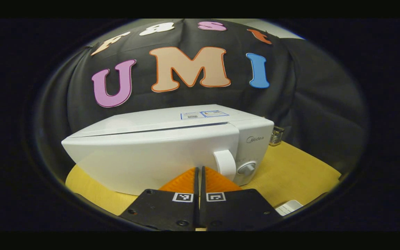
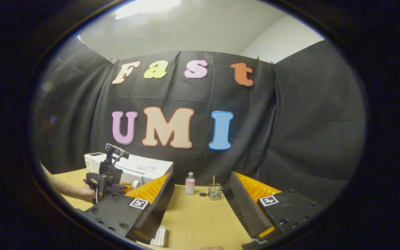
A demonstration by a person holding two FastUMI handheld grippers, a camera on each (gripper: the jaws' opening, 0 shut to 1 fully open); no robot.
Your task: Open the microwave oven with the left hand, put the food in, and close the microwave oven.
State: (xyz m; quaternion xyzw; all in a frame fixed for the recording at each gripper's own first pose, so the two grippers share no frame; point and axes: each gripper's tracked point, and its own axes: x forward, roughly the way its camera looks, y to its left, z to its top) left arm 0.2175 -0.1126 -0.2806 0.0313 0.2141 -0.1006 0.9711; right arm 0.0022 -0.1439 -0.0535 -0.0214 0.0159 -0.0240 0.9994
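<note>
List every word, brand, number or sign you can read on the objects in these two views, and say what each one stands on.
"Midea": grey brand name on the microwave oven, on its control panel above the dial.
Stickers on the microwave oven's top: printed, but too small to read.
Square black-and-white markers on the left gripper: coded patterns, no words.
Small bottle on the table: label too blurred to read.

Left gripper [image 1: 200, 173], jaws together, faces the closed microwave oven [image 1: 158, 152]; table [image 1: 297, 173] beneath.

black gripper [image 1: 200, 173] housings, square coded tags, screws; ribbed pads [image 2: 253, 189].
</note>
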